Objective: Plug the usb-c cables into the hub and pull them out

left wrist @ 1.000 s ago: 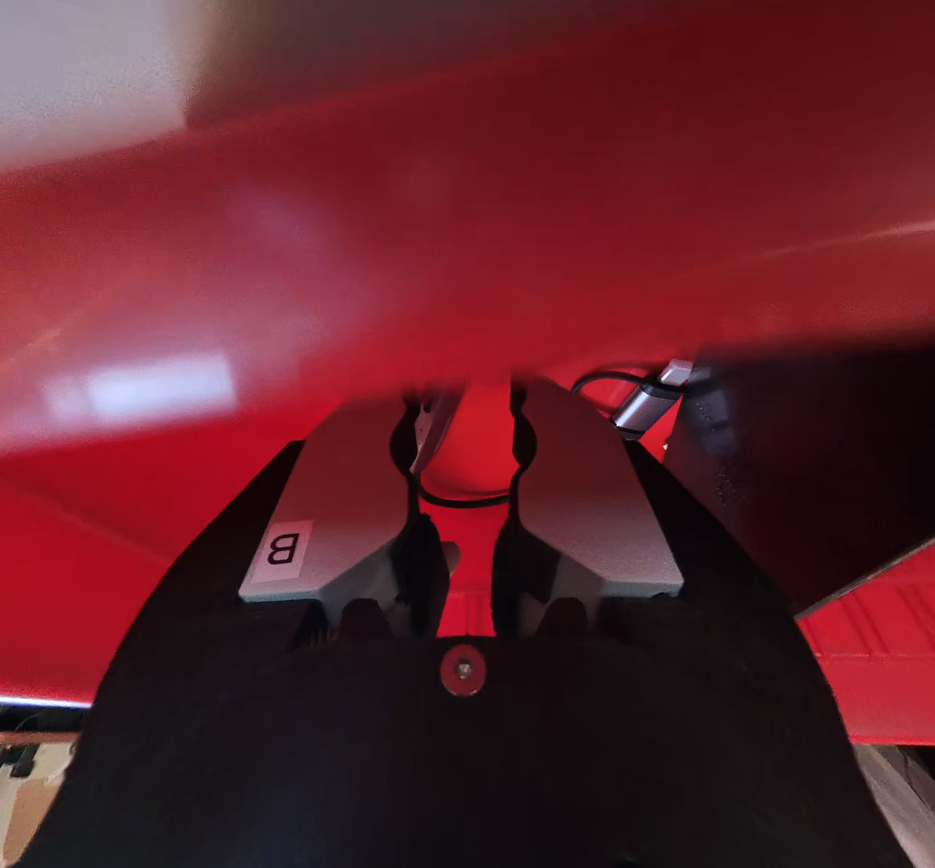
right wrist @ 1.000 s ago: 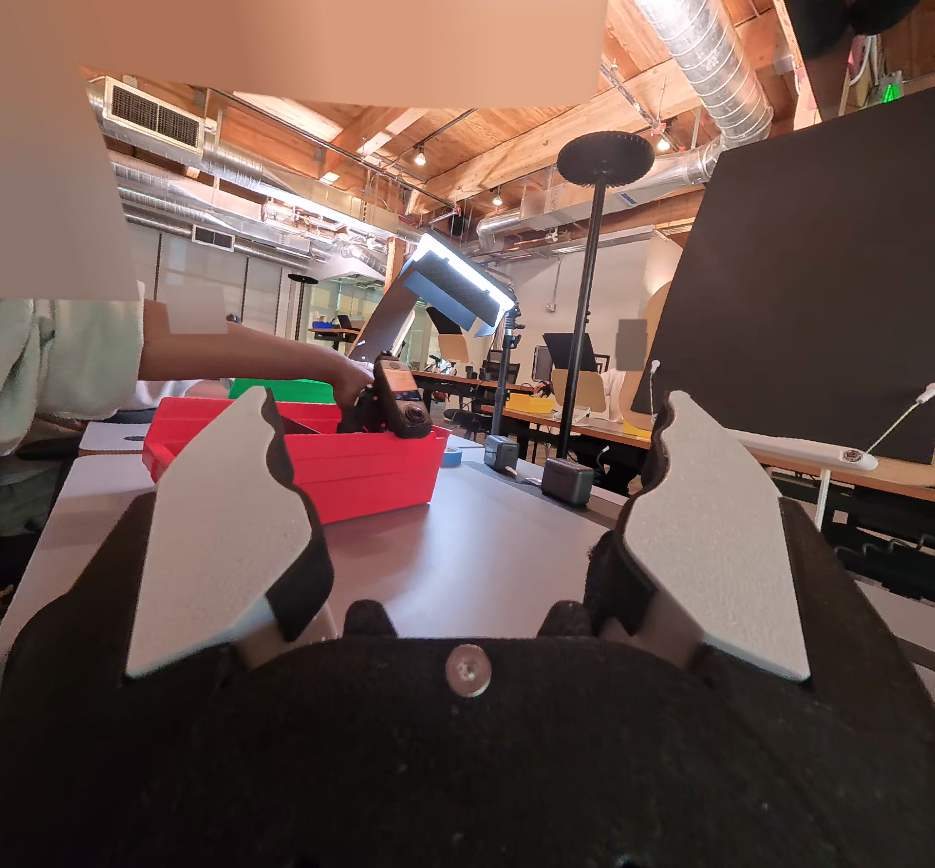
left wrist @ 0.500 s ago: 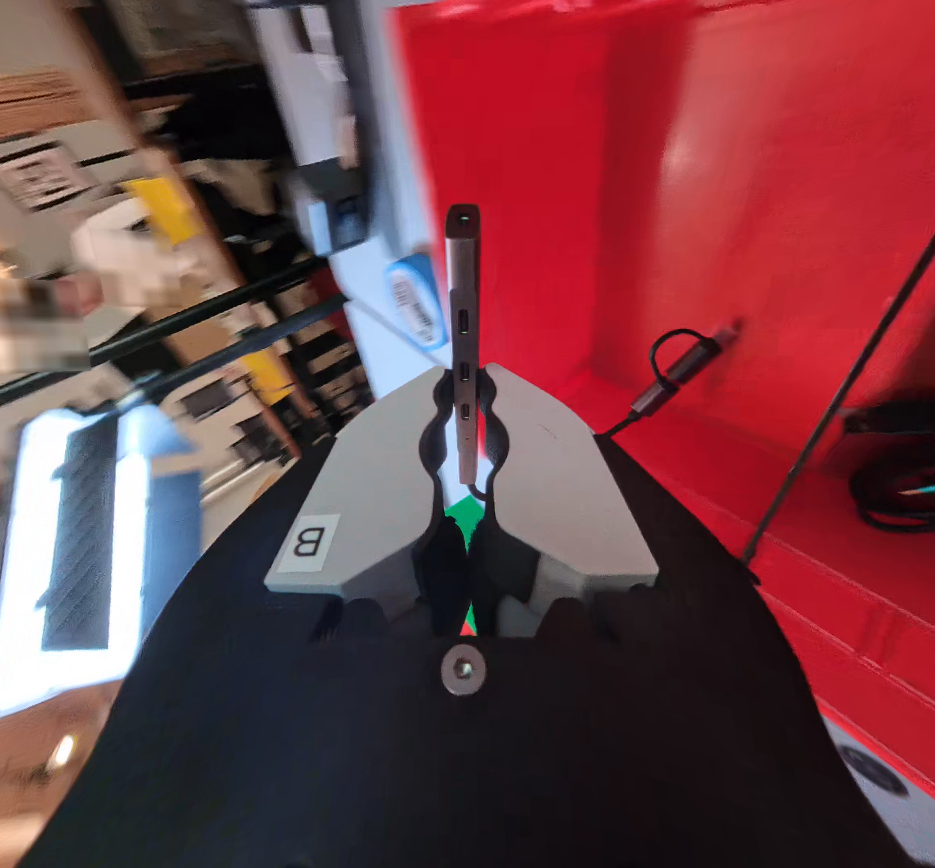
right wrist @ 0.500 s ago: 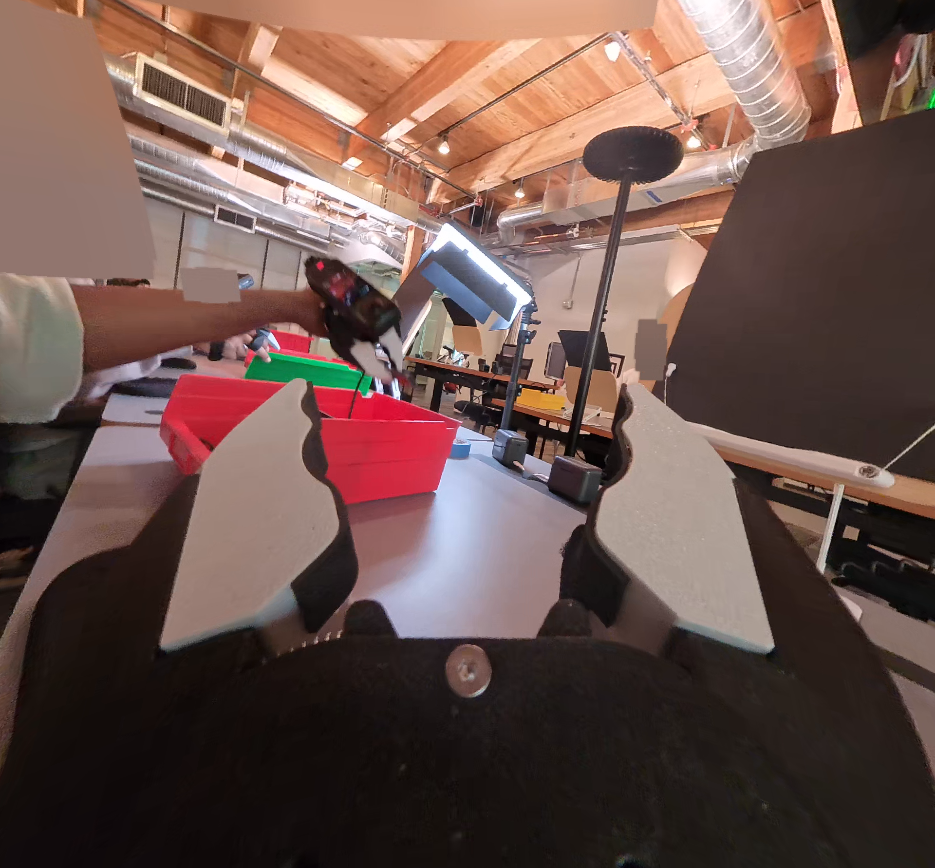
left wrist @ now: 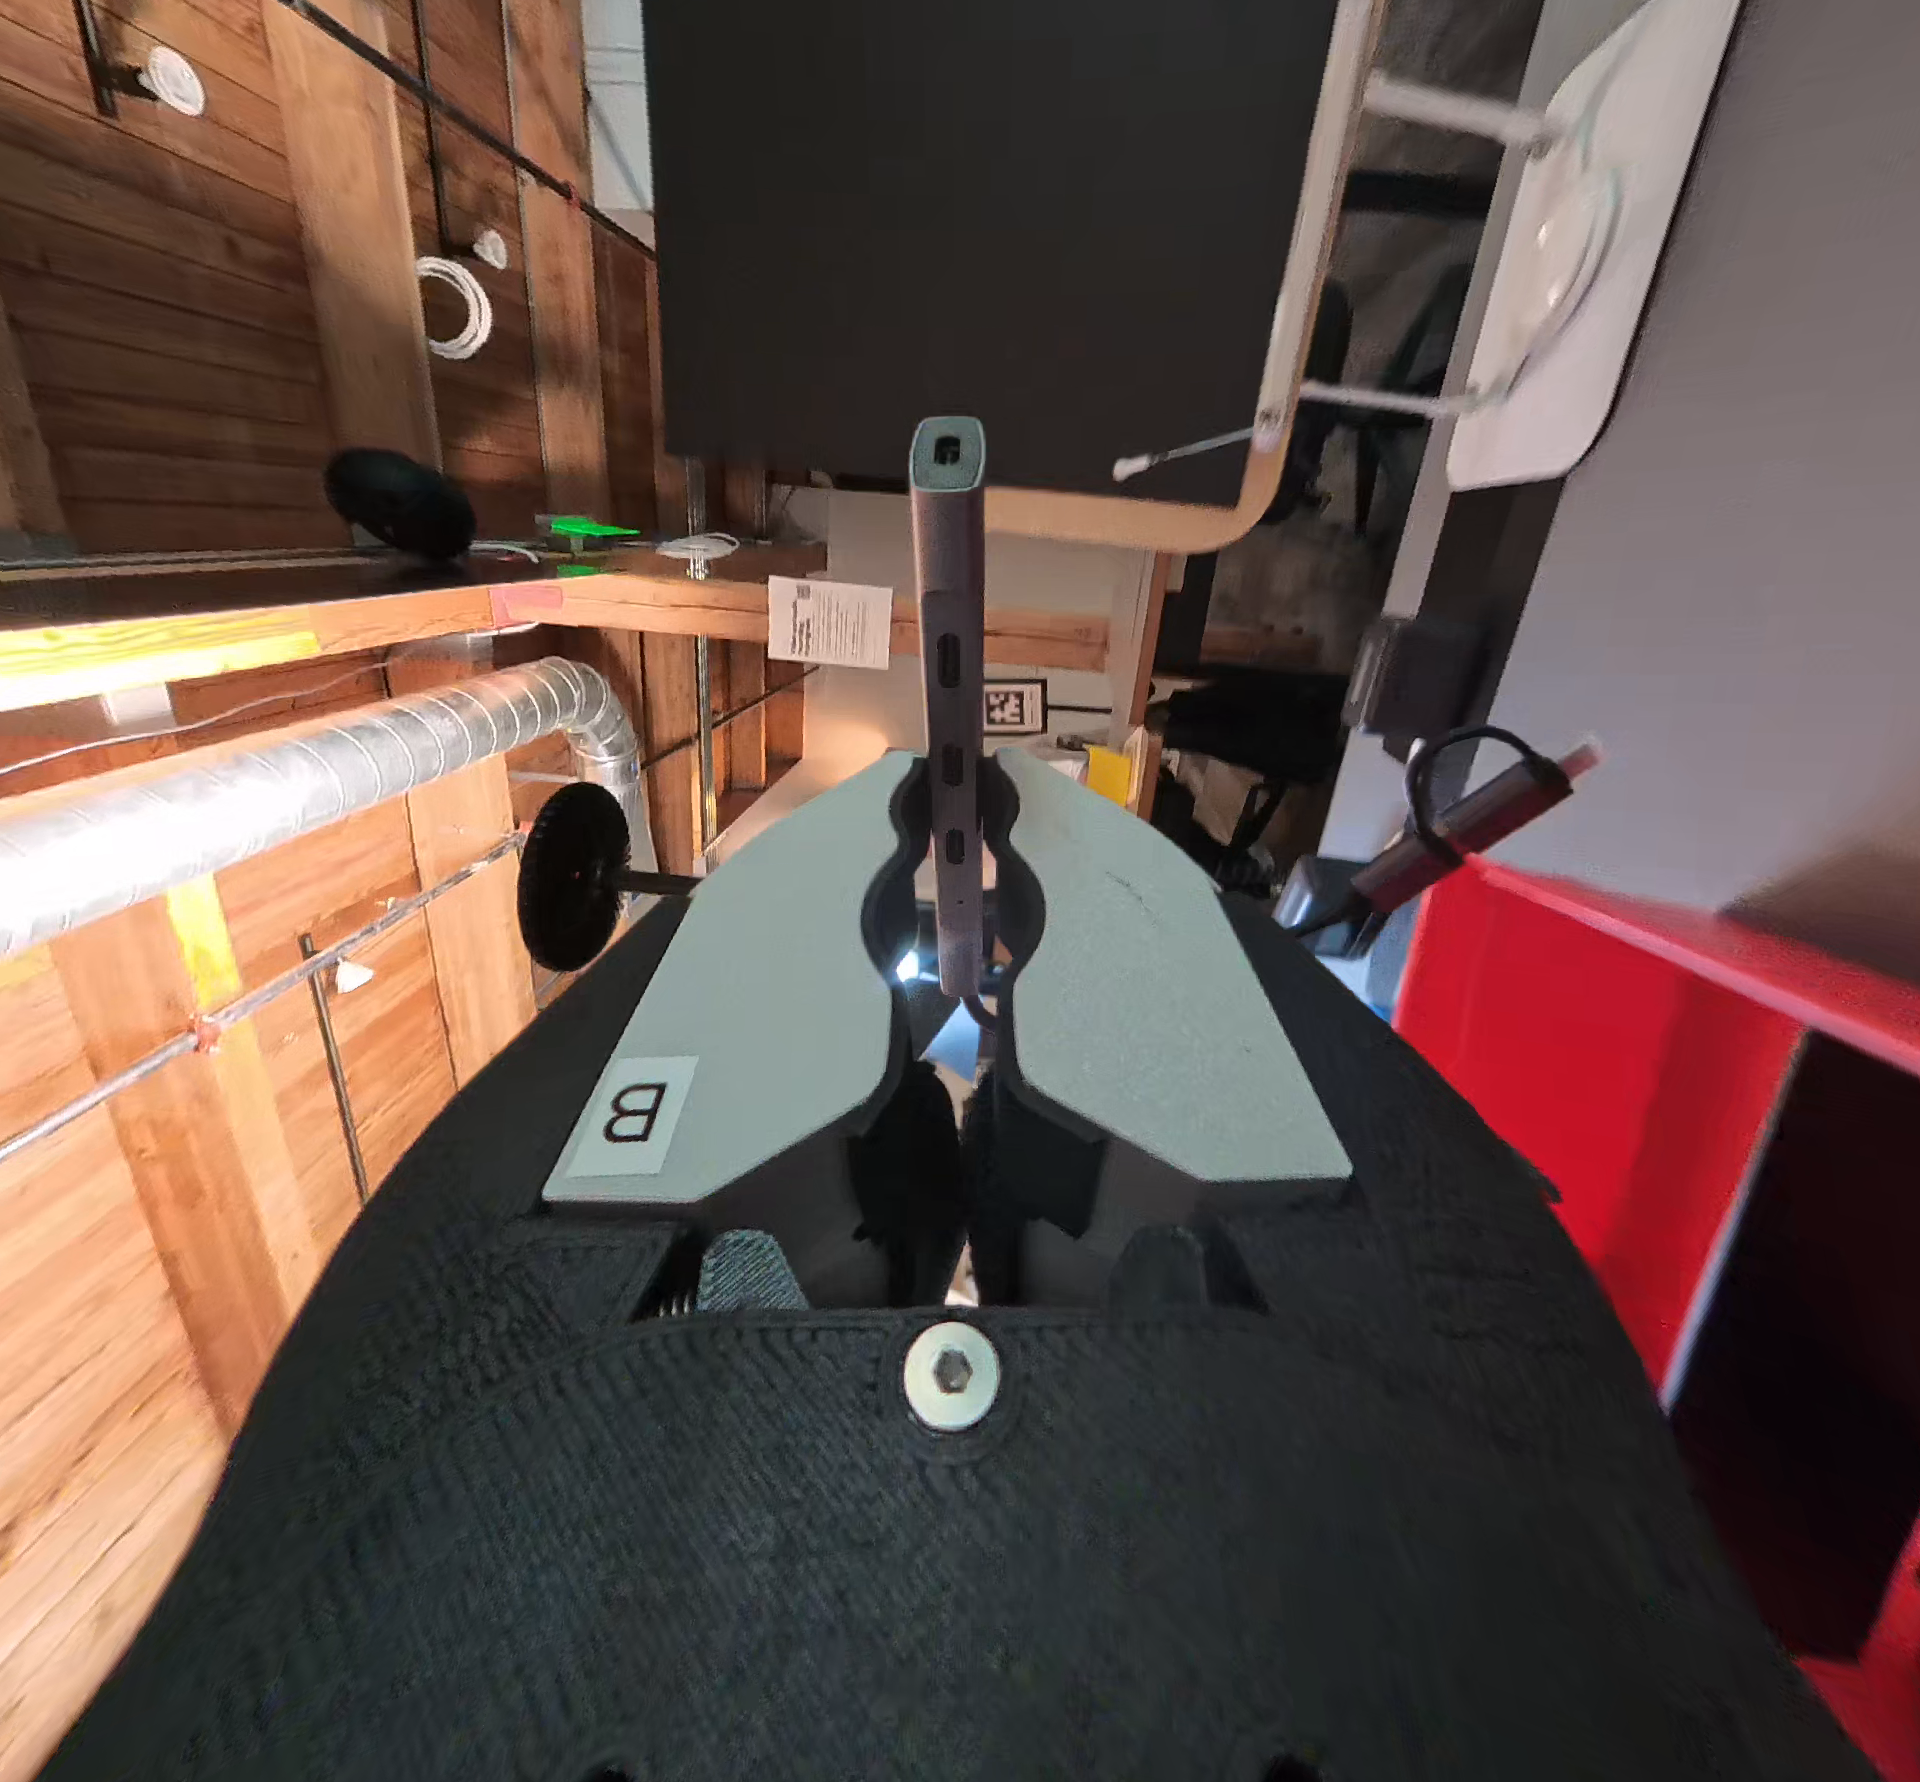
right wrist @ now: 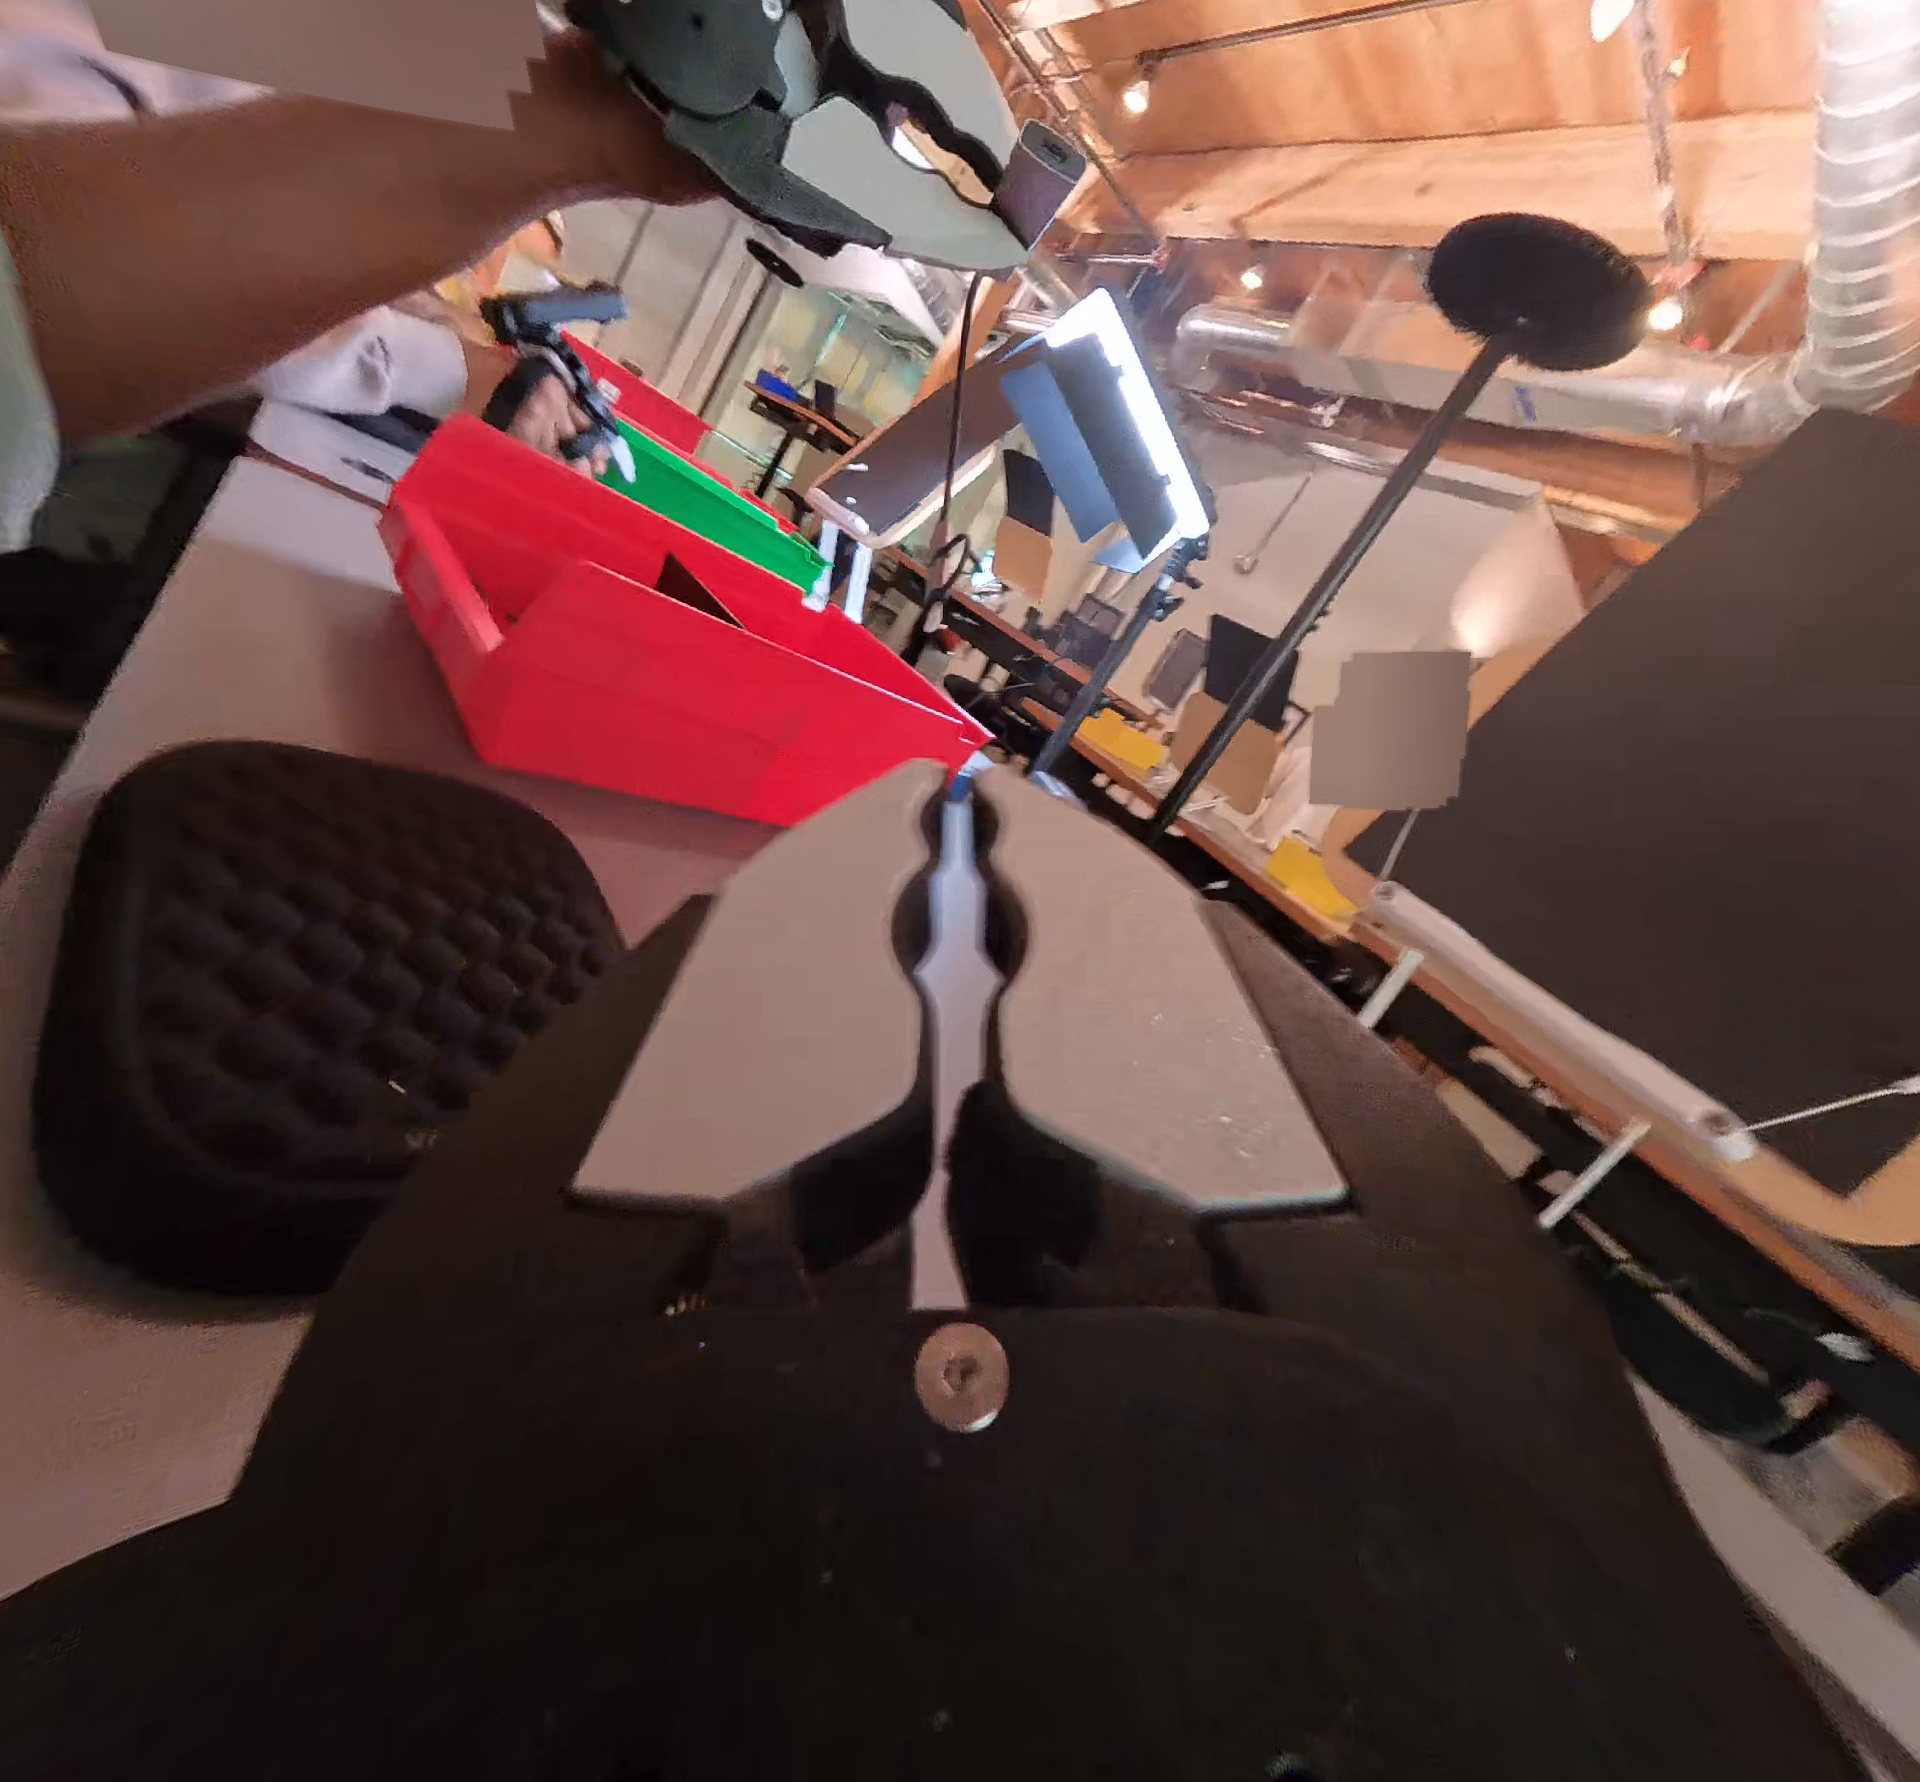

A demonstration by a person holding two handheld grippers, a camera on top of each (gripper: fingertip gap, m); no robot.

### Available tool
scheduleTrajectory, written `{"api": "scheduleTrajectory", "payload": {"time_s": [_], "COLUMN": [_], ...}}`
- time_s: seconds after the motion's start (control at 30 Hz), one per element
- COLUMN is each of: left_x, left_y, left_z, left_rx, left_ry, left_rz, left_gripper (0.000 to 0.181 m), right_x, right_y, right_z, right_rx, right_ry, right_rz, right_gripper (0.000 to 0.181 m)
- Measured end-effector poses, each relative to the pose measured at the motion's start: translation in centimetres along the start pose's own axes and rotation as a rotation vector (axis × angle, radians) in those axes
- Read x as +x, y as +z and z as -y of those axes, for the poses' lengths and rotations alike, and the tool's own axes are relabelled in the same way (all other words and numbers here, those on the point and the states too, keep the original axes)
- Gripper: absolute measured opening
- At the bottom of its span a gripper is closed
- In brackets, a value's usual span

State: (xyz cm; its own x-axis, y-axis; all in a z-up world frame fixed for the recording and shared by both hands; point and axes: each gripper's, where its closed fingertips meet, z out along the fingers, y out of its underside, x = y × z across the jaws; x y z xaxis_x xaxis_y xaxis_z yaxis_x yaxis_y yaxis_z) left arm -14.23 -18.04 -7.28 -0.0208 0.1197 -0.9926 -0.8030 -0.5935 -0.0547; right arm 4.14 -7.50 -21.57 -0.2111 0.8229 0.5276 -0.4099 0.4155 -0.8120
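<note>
Two grippers: one per hand, each with black textured body and two flat grey wavy-edged fingers.
Left gripper (left wrist: 951, 787): fingers pressed together on the hub, raised in the air; in the right wrist view it appears at 11 o'clock (right wrist: 1013, 220), held by a bare forearm (right wrist: 270, 226).
Hub (left wrist: 948, 683): one, slim grey metal bar with rounded corners, standing edge-on between the fingers and sticking out toward 12 o'clock; three small oval ports on its side, one opening on its end; a thin black lead leaves its lower end.
Hub's plug (left wrist: 1475, 823): one, dark two-part connector on a black loop, hanging in the air at 3 o'clock above the red bin's rim, blurred.
Red bin (right wrist: 665, 683): one, glossy rectangular plastic, on the grey table (right wrist: 260, 652) at 10 o'clock in the right wrist view; a green bin (right wrist: 707, 506) sits just behind it.
Black pad (right wrist: 301, 994): one, rounded, quilted with a dimpled weave, lying on the table at 9 o'clock.
Right gripper (right wrist: 961, 802): fingers nearly together, a narrow slit between them, nothing seen gripped.
USB-C cables: cannot tell where they lie.
Black boards: one in each view, matte and flat, behind the grippers.
</note>
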Motion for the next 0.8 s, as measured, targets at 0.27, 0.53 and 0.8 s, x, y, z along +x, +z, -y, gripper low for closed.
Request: {"api": "scheduleTrajectory", "payload": {"time_s": [0.27,0.53,0.8], "left_x": [7.3,11.8,13.6], "left_y": [-0.9,-3.9,-5.7], "left_z": [10.1,17.7,19.8], "left_rx": [0.219,0.579,0.712], "left_ry": [-0.124,-0.225,-0.267], "left_rz": [-0.158,-0.465,-0.620], "left_gripper": [0.007,0.008,0.008], "right_x": [-2.8,-0.3,-2.4], "right_y": [0.4,0.5,1.6], "right_z": [3.0,6.4,5.3], "right_rx": [0.085,0.208,0.147], "right_ry": [-0.318,-0.315,-0.439], "right_rz": [0.043,0.040,0.185], "right_gripper": [0.004,0.035,0.011]}}
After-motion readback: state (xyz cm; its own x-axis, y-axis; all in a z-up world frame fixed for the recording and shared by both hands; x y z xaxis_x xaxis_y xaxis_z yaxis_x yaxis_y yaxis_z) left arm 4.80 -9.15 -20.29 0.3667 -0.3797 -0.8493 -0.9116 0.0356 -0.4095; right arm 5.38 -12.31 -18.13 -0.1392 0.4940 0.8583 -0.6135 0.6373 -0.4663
